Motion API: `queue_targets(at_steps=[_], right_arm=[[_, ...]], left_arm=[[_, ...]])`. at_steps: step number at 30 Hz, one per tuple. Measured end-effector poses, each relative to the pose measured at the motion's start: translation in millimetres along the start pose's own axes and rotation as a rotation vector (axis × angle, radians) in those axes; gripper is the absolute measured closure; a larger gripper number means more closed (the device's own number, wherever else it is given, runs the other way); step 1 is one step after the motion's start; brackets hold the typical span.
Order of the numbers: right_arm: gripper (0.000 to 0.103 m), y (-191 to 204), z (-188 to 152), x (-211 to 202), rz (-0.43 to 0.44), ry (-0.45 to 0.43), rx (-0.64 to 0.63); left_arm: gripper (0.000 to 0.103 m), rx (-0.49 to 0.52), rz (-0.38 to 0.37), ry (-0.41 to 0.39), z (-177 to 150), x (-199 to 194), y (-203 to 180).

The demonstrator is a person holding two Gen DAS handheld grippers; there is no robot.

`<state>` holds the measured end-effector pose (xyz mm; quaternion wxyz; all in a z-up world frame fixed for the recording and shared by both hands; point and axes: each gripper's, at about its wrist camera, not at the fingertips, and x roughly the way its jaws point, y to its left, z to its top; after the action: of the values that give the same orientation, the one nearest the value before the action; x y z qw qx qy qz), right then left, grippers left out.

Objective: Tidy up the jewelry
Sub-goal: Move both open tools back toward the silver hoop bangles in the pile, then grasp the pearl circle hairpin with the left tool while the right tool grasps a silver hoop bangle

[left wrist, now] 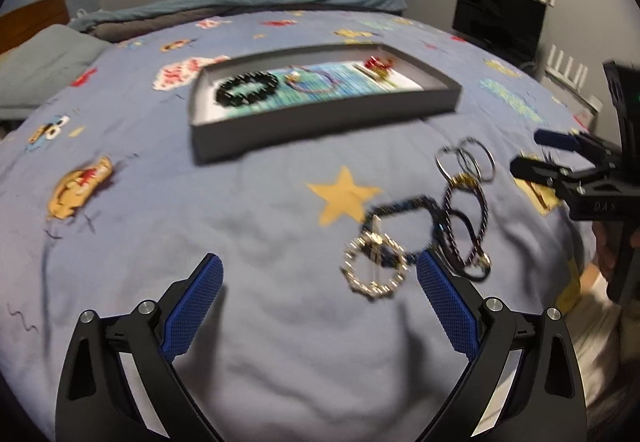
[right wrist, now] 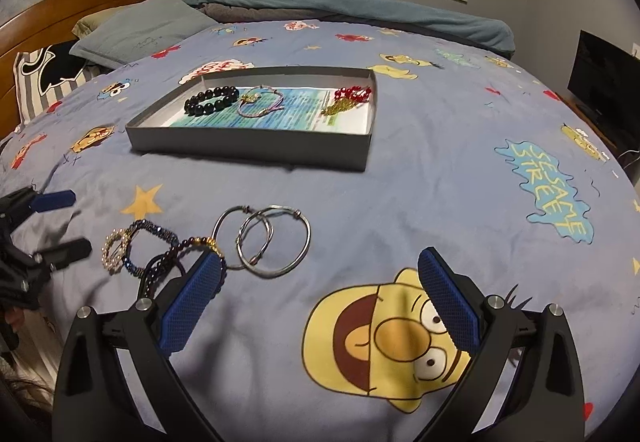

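Jewelry split between two spots on the bed: black beads, pink cord and red-gold piece already in the tray, spaced apart, likely for tidy sorting. Loose cluster near the edge: silver bangles, pearl ring, dark bead strands, overlapping, not yet sorted. Left tongs spread wide, empty, low beside the pearl ring, probably lined up for a pick. Right tongs also wide and empty, left pad just over the dark strands.
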<state>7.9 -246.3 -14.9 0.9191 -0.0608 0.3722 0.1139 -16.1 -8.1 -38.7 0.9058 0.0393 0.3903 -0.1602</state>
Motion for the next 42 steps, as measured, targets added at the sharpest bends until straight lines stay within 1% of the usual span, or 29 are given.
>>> queue_targets(at_steps=[1,3,5,8,10,11,13,14,16,17,18,20,22,24,26,27,28,29,31,34,37,42], right_arm=[[0.006,1,-2,1,0.004,0.005,-0.002],[0.006,3,-5,2,0.009,0.011,-0.007],[0.006,4,-8,4,0.017,0.017,-0.014],[0.007,5,-9,6,0.029,0.014,-0.017],[0.024,5,-8,7,0.026,0.009,-0.015],[0.028,4,-7,9,0.029,0.013,-0.012],[0.042,1,-5,13,0.039,0.022,0.005],[0.045,0,-4,15,0.042,0.027,0.017],[0.055,-3,-3,18,0.047,0.033,0.035],[0.057,-3,-2,20,0.050,0.035,0.038],[0.062,-3,-1,22,0.048,0.036,0.038],[0.070,-2,1,25,0.044,0.036,0.037],[0.076,-2,3,30,0.049,0.043,0.043],[0.078,-4,5,33,0.056,0.048,0.052],[0.079,-3,6,35,0.056,0.046,0.051],[0.081,-3,6,36,0.057,0.046,0.049],[0.083,-3,6,37,0.058,0.047,0.048],[0.084,-3,7,37,0.059,0.047,0.046],[0.090,-3,7,38,0.062,0.041,0.044],[0.096,-3,8,37,0.067,0.037,0.040],[0.099,-4,9,35,0.074,0.027,0.044],[0.099,-5,9,29,0.083,0.009,0.051]], left_arm=[[0.008,0.006,-0.004,0.005,-1,2,-2],[0.012,0.023,-0.021,0.008,-2,4,-8],[0.025,0.040,-0.031,0.017,-2,7,-11],[0.035,0.059,-0.041,0.027,-2,11,-15],[0.038,0.069,-0.047,0.025,-2,11,-18],[0.040,0.076,-0.053,0.025,-2,11,-19],[0.042,0.087,-0.064,0.027,-3,11,-21],[0.042,0.094,-0.061,0.027,-4,11,-23],[0.043,0.106,-0.061,0.030,-4,13,-24],[0.044,0.108,-0.062,0.032,-4,15,-25],[0.045,0.111,-0.062,0.033,-4,16,-25],[0.048,0.106,-0.061,0.039,-4,20,-24],[0.048,0.092,-0.069,0.043,-4,22,-21],[0.050,0.087,-0.071,0.042,-4,22,-21],[0.054,0.092,-0.065,0.040,-5,22,-21],[0.056,0.091,-0.073,0.039,-5,21,-21],[0.060,0.090,-0.080,0.040,-5,21,-21],[0.060,0.089,-0.087,0.042,-4,22,-21],[0.060,0.091,-0.086,0.040,-4,22,-21],[0.061,0.093,-0.087,0.036,-5,21,-21],[0.061,0.099,-0.083,0.029,-5,17,-22],[0.061,0.124,-0.065,0.007,-3,10,-24]])
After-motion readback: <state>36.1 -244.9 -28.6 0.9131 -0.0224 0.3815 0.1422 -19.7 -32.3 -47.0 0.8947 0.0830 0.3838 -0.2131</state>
